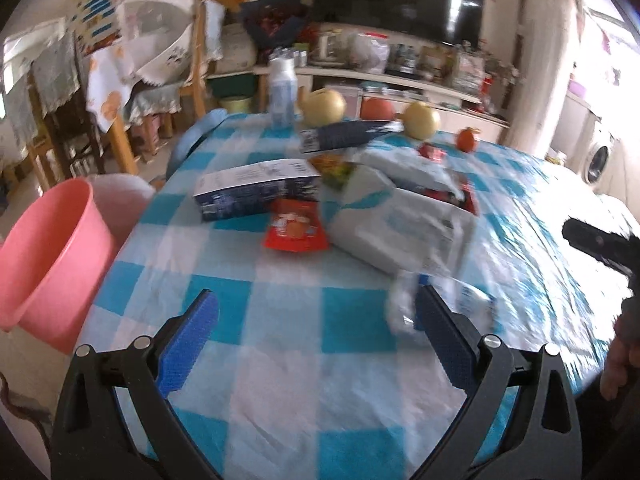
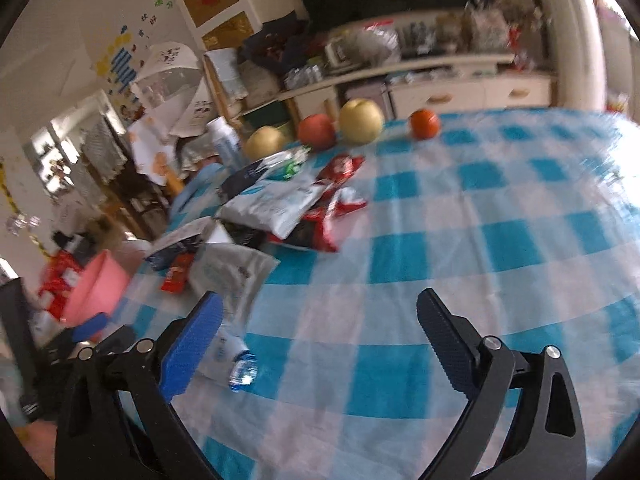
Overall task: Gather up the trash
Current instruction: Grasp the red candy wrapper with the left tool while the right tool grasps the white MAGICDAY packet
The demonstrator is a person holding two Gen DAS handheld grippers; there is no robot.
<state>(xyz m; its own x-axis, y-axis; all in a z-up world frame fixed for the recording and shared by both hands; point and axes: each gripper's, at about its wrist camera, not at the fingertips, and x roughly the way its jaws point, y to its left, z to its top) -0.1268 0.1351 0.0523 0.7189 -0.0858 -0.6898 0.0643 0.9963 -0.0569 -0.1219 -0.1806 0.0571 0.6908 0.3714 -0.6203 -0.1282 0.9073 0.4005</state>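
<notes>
Trash lies on a blue-and-white checked tablecloth (image 1: pixel 280 320): a dark blue box (image 1: pixel 256 192), a red snack packet (image 1: pixel 296 228), a grey-white plastic bag (image 1: pixel 400 224), and a crushed clear bottle (image 1: pixel 444 308) beside my left gripper's right finger. A pink bin (image 1: pixel 48 264) stands at the table's left edge. My left gripper (image 1: pixel 316 312) is open and empty above the cloth. My right gripper (image 2: pixel 320 312) is open and empty; the crushed bottle (image 2: pixel 236 360) lies by its left finger. Red wrappers (image 2: pixel 332 200) and a grey bag (image 2: pixel 272 204) lie further back.
Apples, pears and a tomato (image 2: pixel 425 123) stand at the table's far side with a white bottle (image 1: pixel 282 88). The other hand-held gripper (image 1: pixel 600 248) shows at the right edge of the left wrist view. Chairs and a cluttered shelf lie beyond the table.
</notes>
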